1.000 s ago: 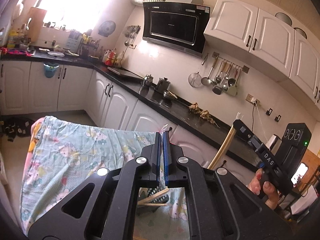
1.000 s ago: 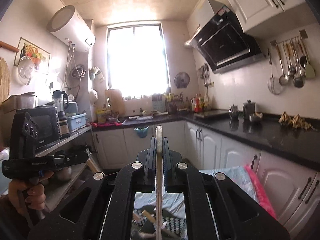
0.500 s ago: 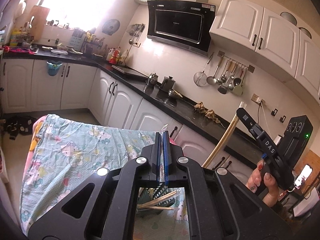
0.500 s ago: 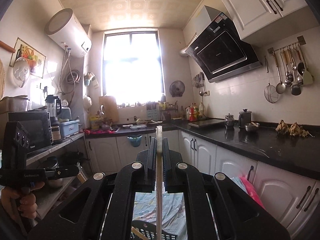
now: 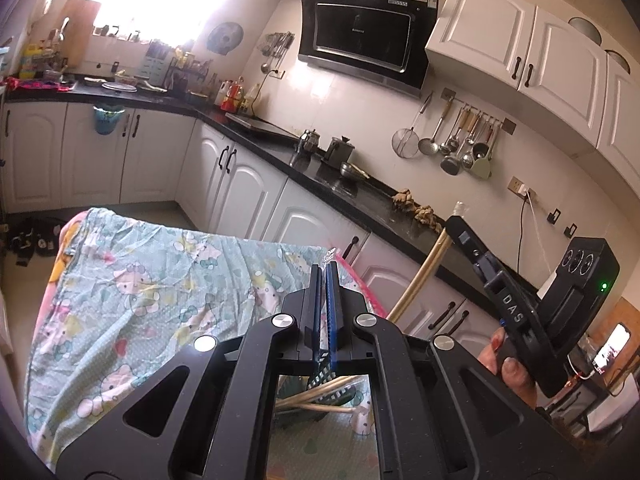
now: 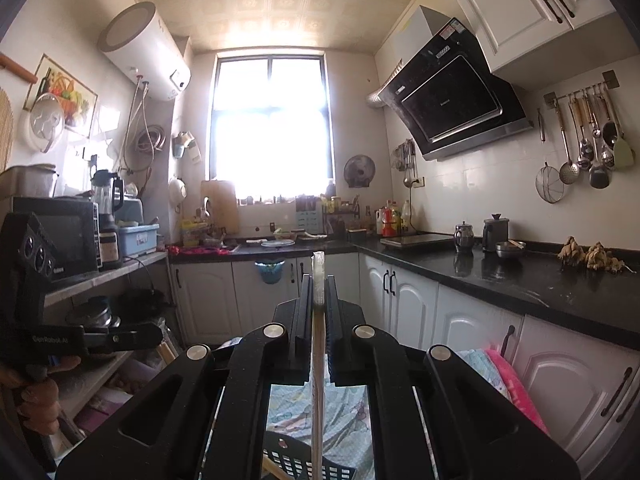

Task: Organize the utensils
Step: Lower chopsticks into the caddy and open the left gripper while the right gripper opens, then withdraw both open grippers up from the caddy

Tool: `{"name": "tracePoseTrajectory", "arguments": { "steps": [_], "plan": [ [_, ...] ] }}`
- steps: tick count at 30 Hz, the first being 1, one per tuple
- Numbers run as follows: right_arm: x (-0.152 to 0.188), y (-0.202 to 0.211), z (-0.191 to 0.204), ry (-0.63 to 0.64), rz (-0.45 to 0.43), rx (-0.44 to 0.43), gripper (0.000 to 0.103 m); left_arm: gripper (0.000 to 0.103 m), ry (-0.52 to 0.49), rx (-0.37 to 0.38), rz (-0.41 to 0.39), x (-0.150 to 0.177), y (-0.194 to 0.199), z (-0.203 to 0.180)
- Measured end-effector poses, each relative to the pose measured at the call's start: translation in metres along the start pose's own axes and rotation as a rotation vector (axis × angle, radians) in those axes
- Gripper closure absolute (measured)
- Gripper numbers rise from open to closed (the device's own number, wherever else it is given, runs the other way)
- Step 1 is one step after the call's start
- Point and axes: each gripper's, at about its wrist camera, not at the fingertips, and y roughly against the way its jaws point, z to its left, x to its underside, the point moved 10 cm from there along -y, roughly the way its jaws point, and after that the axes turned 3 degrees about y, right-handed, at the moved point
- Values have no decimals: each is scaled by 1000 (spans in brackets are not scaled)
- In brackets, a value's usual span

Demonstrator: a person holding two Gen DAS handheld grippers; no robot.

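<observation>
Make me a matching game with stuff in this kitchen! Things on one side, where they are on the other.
Things:
1. ladles
2. water heater
3. chopstick
4. cartoon cloth

Places:
A. clamped in the right claw
B. spread over the table
C. hanging on the wall rail
D. high on the wall beside the window

Pairs: 1-C, 2-D, 3-A, 4-B

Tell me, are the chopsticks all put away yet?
Not yet. A few chopsticks already lie in the dark slotted basket on the cartoon-print cloth. The right hand-held gripper is shut on another wrapped pair, the left hand-held gripper on something clear. Those remain to go in.
</observation>
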Motion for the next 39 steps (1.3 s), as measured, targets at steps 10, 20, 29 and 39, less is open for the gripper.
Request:
{"name": "tracePoseTrajectory", "arguments": {
  "steps": [10, 20, 29, 39],
  "plan": [
    [39, -15, 4, -16, 41, -2, 97, 102, -15, -29, 38, 22, -18, 8],
    [67, -27, 8, -22, 87, -9, 97, 102, -23, -49, 67, 37, -34, 15],
    [84, -25, 3, -64, 135, -5, 86, 102, -17, -69, 95, 48, -41, 23],
    [87, -4, -4, -77, 162, 29, 71, 70, -32, -106, 88, 50, -31, 25]
  ]
}}
